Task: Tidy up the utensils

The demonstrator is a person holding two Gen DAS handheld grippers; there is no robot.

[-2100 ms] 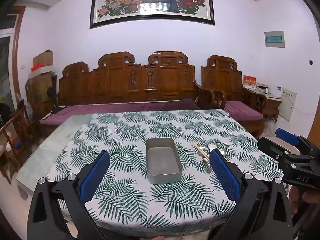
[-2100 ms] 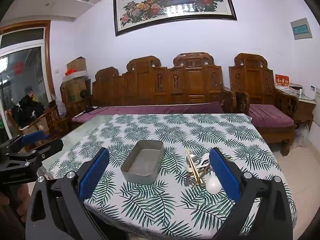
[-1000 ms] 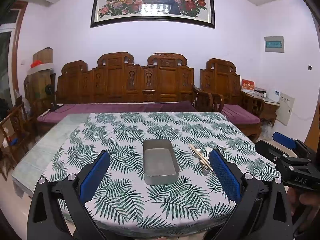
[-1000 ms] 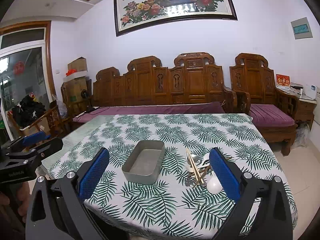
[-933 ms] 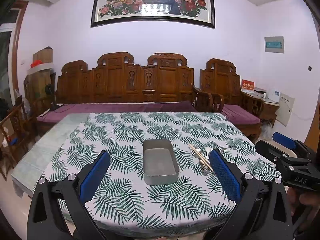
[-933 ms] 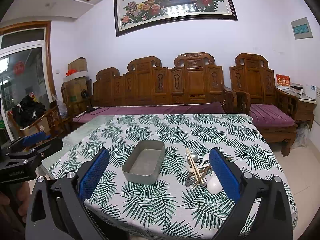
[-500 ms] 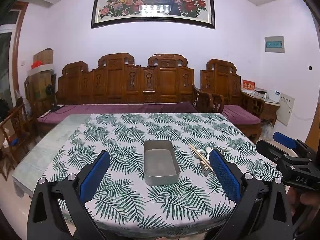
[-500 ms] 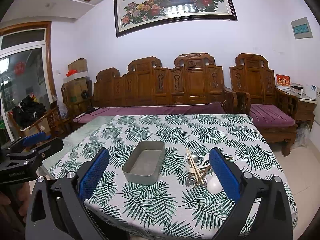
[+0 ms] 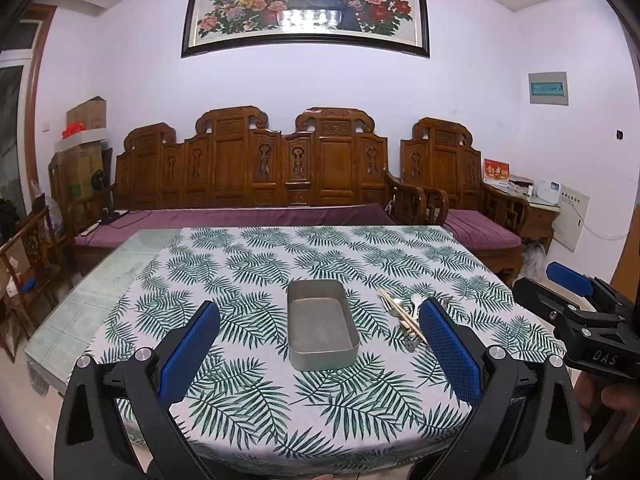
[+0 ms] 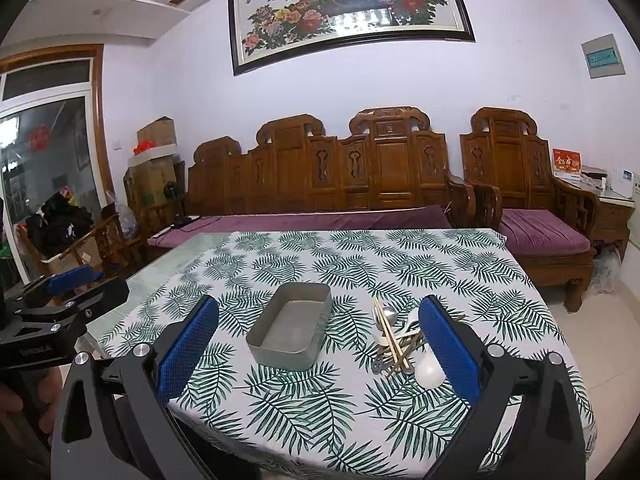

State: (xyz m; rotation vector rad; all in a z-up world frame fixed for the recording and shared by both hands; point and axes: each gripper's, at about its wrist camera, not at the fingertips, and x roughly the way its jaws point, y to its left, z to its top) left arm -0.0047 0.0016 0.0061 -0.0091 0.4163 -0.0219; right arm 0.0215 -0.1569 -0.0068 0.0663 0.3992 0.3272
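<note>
An empty grey metal tray (image 9: 320, 324) (image 10: 290, 330) sits on the leaf-print tablecloth (image 9: 256, 276) (image 10: 400, 264). Right of it lies a heap of utensils (image 9: 404, 314) (image 10: 394, 336): wooden chopsticks (image 10: 390, 334), metal spoons and a white spoon (image 10: 429, 368). My left gripper (image 9: 319, 330) hovers open above the near table edge, in line with the tray, nothing between its blue pads. My right gripper (image 10: 318, 328) is open too and holds nothing; the utensils lie just inside its right finger. Each gripper shows at the side of the other's view.
A carved wooden sofa with purple cushions (image 9: 248, 216) (image 10: 320, 220) stands behind the table, with an armchair (image 10: 536, 224) at the right. Bare table surface (image 9: 92, 280) lies left of the cloth. Boxes and chairs crowd the left wall (image 10: 80, 240).
Both grippers have drifted only slightly; the view rose a little, then settled. The tray and utensils have not moved, and both grippers stay open.
</note>
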